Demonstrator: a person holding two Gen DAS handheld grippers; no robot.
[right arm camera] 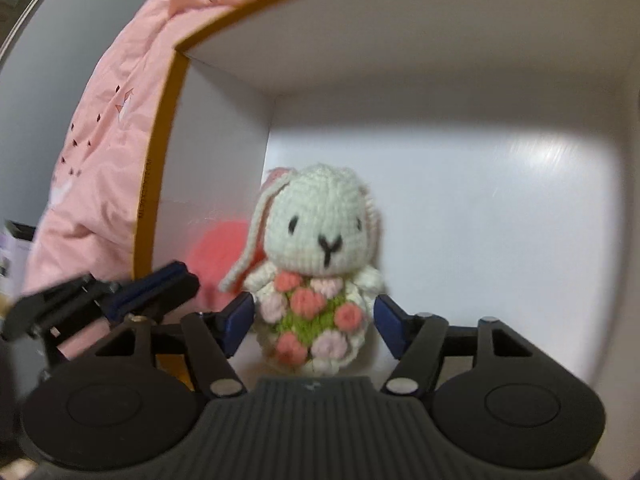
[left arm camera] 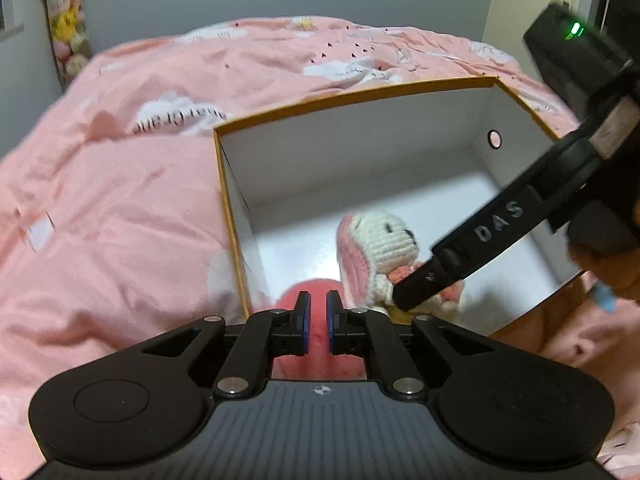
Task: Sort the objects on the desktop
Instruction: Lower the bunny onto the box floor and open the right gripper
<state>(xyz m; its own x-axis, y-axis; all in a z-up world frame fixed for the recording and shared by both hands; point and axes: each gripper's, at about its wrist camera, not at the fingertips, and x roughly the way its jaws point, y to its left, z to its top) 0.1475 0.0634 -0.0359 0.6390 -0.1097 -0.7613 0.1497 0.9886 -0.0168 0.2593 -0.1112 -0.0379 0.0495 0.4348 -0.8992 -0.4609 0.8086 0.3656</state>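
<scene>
An open box with an orange rim and white inside stands on a pink bed. A white crocheted bunny holding a bouquet lies on the box floor. My right gripper stands open over it, with a blue pad on each side of the bunny's body and neither pressing on it. In the left wrist view its black finger slants down over the bunny. My left gripper is at the box's near wall, nearly closed on a pink fluffy ball. That ball shows beside the bunny.
A pink quilt with white cloud prints surrounds the box. The box's right wall has a round hole. A hand holds the right gripper at the right edge. Soft toys hang at the far left by the grey wall.
</scene>
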